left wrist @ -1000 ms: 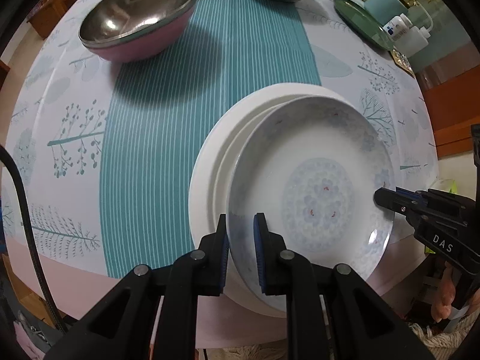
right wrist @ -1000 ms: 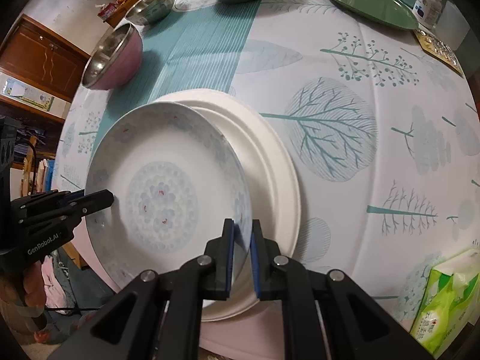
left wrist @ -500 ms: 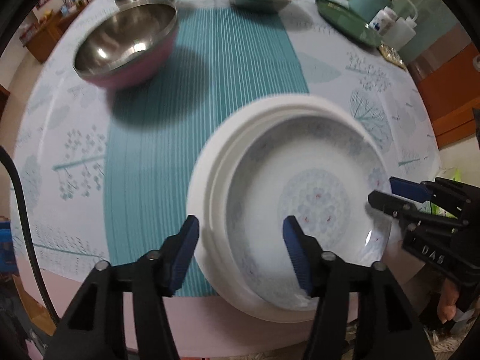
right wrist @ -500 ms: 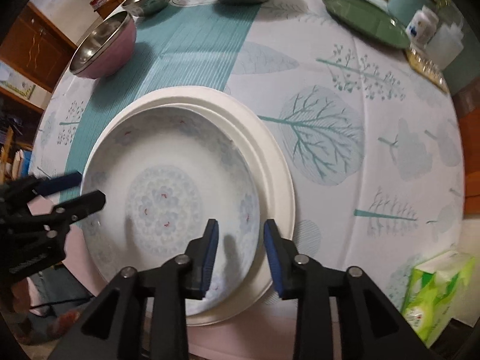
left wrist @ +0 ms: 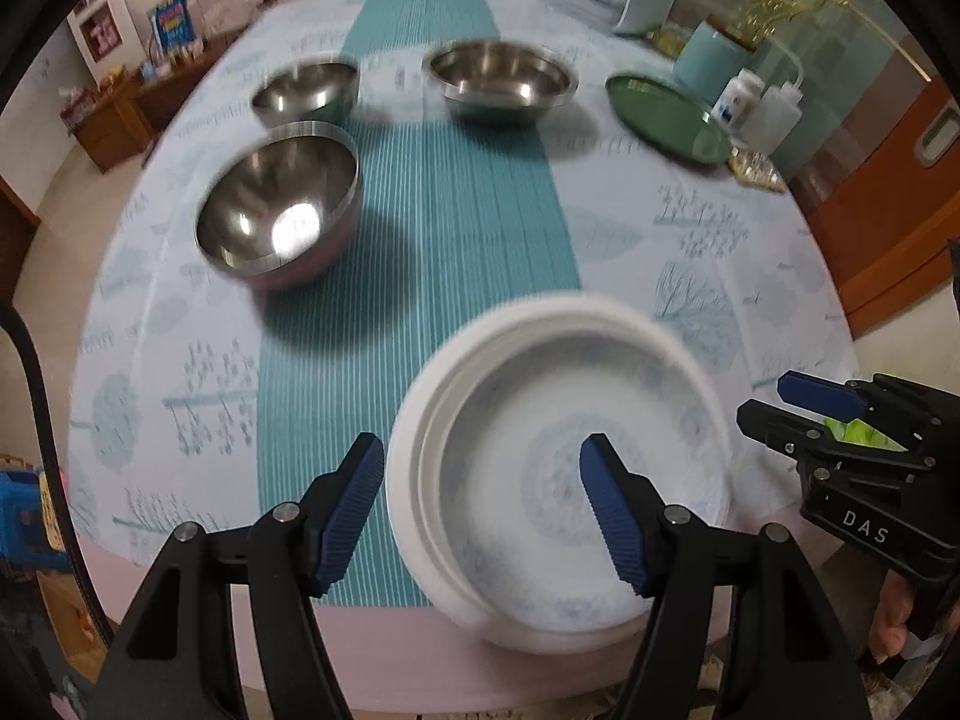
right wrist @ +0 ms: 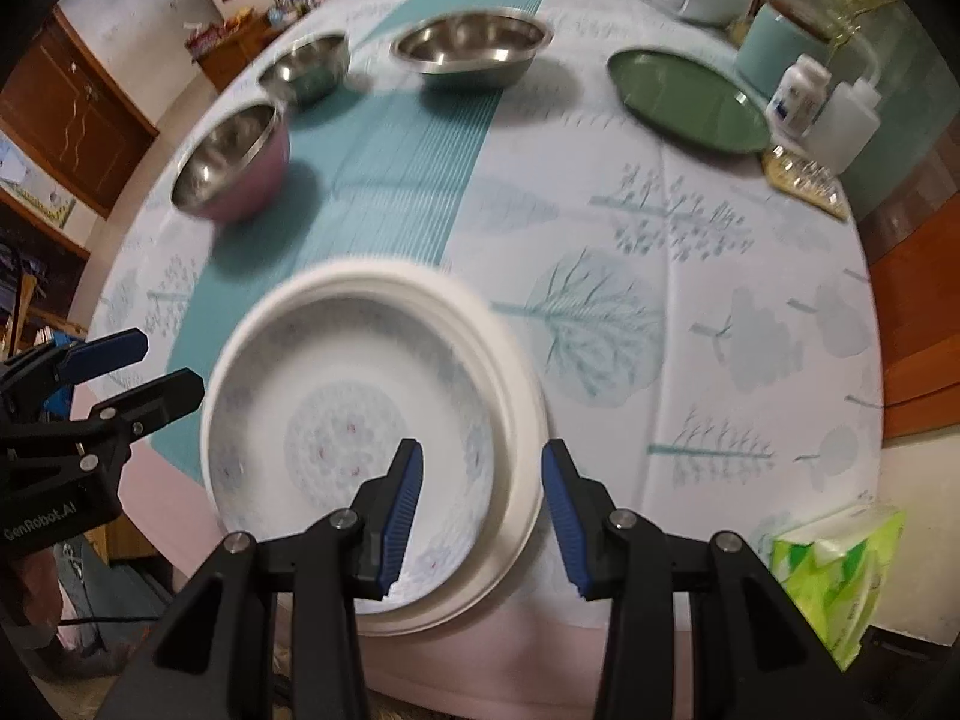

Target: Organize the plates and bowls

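A patterned white plate (left wrist: pixel 570 468) (right wrist: pixel 354 438) lies nested in a stack of plain white plates (left wrist: pixel 420 420) (right wrist: pixel 516 384) at the table's near edge. My left gripper (left wrist: pixel 480 510) is open and empty, raised above the stack's left rim. My right gripper (right wrist: pixel 480 504) is open and empty above the right rim. A pink steel bowl (left wrist: pixel 279 204) (right wrist: pixel 231 162), a small steel bowl (left wrist: pixel 306 90) (right wrist: pixel 306 66), a wide steel bowl (left wrist: pixel 501 78) (right wrist: pixel 474 51) and a green plate (left wrist: pixel 666 120) (right wrist: pixel 687 99) stand farther back.
White bottles (right wrist: pixel 822 102) and a teal container (right wrist: pixel 768 42) stand at the back right. A green tissue pack (right wrist: pixel 834 576) lies at the near right edge. A teal striped runner (left wrist: pixel 456 180) crosses the tablecloth.
Both grippers let go of the patterned plate, opened wider and pulled back and up. The plate now lies in the white stack.
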`<state>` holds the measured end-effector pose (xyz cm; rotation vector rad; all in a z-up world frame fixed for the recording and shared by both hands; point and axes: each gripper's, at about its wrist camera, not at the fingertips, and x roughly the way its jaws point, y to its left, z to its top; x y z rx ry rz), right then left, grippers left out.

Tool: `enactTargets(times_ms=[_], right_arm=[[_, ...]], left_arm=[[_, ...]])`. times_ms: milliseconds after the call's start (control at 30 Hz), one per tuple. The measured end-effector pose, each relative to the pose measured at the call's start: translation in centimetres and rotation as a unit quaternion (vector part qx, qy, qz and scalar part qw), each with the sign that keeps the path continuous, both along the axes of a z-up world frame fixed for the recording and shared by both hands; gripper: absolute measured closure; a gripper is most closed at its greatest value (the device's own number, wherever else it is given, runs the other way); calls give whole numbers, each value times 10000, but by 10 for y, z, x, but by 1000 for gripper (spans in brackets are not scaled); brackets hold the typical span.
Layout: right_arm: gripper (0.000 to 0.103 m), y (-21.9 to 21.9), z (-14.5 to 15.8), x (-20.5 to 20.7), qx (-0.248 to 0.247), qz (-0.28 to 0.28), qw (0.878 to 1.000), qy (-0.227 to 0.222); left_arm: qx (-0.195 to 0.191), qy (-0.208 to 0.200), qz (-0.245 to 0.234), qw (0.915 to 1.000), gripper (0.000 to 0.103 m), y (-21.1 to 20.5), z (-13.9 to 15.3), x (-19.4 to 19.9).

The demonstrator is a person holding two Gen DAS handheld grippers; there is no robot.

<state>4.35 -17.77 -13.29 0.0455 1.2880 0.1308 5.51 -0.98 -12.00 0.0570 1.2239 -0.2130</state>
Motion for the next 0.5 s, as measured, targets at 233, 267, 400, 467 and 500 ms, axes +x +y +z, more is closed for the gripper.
enactTargets(times_ms=[233,267,400,467,500], right_arm=[[61,-28,42,14,88,-286,9965,-784],[61,-35,48,17,103,-350,9948,-949],[62,-56,61,34,197,-394,9915,-1222],[61,-68,62,47,191,-452,9917,-1187],[62,-76,61,57,172,-509,9918,-1161]], left_arm=[[9,-720,-180,9972,28,-33,46,19],[18,-810,-219,9965,28,-40,51,24],[155,-1023,-457,9936,28,-72,64,48],[226,-1082,-520,9925,28,-90,67,64],[246,-1084,-532,9924,28,-96,67,71]])
